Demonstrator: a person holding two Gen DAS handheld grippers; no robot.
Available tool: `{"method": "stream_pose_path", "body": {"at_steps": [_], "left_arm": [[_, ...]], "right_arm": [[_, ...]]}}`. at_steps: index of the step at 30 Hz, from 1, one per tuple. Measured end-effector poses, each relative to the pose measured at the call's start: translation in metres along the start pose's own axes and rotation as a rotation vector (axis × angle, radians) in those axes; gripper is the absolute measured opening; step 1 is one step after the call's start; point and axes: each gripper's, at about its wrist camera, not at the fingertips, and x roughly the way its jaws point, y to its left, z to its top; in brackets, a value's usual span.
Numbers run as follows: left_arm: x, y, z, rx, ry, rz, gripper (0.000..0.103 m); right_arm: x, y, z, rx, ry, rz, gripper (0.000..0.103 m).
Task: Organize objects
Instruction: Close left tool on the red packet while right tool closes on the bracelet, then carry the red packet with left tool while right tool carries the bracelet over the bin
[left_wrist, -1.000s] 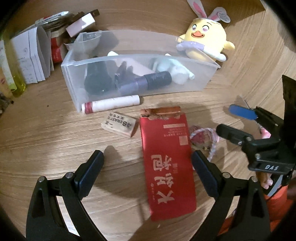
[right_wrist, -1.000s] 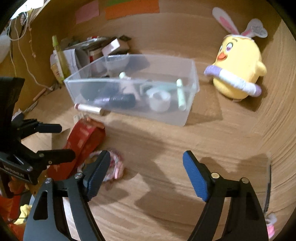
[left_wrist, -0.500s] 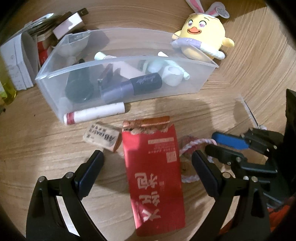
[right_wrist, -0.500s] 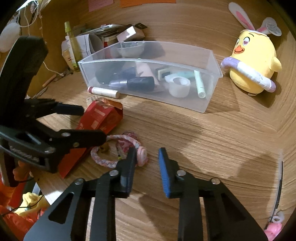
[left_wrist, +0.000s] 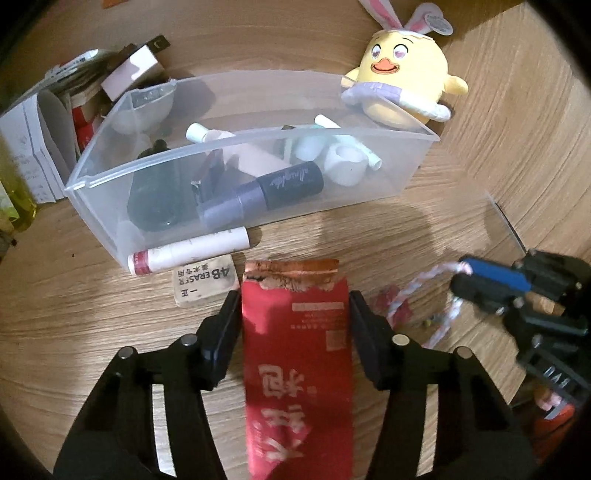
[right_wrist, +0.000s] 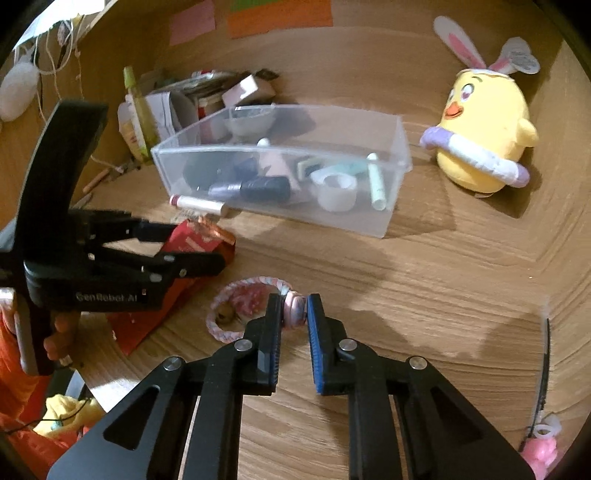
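Observation:
A red envelope (left_wrist: 297, 354) with a torn gold top lies on the wooden desk. My left gripper (left_wrist: 293, 306) is shut on it, one finger against each long edge. A pink-and-white braided bracelet (right_wrist: 251, 295) lies to its right. My right gripper (right_wrist: 293, 308) is shut on the bracelet's pink bead end; it also shows in the left wrist view (left_wrist: 480, 280). A clear plastic bin (left_wrist: 243, 181) behind holds several cosmetics and tubes. A white tube (left_wrist: 192, 251) and an eraser (left_wrist: 205, 280) lie in front of the bin.
A yellow chick plush (right_wrist: 484, 140) stands at the back right. Boxes and bottles (right_wrist: 162, 107) crowd the back left. A dark hair clip with a pink charm (right_wrist: 541, 406) lies at the right edge.
My left gripper moved forward and closed on the red envelope's sides. My right gripper moved in and closed on the bracelet's pink end.

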Motion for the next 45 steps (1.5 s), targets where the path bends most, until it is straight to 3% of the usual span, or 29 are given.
{"method": "stream_pose_path", "body": {"at_steps": [8,23,36,45], "left_arm": [[-0.017,0.0,0.0,-0.011,-0.053,-0.012,0.054],[-0.076,0.006,0.01,-0.024,-0.236,0.013,0.054],[-0.101,0.03,0.041,-0.066,-0.34,0.072,0.054],[-0.101,0.046,0.066,-0.087,-0.369,0.117,0.054]], "right_arm": [[-0.019,-0.005,0.008,0.03,-0.051,0.012,0.012],[-0.04,-0.011,0.034,0.06,-0.154,0.008,0.012],[-0.051,-0.02,0.075,0.084,-0.258,-0.017,0.012],[-0.037,-0.022,0.106,0.091,-0.271,-0.022,0.012]]}}
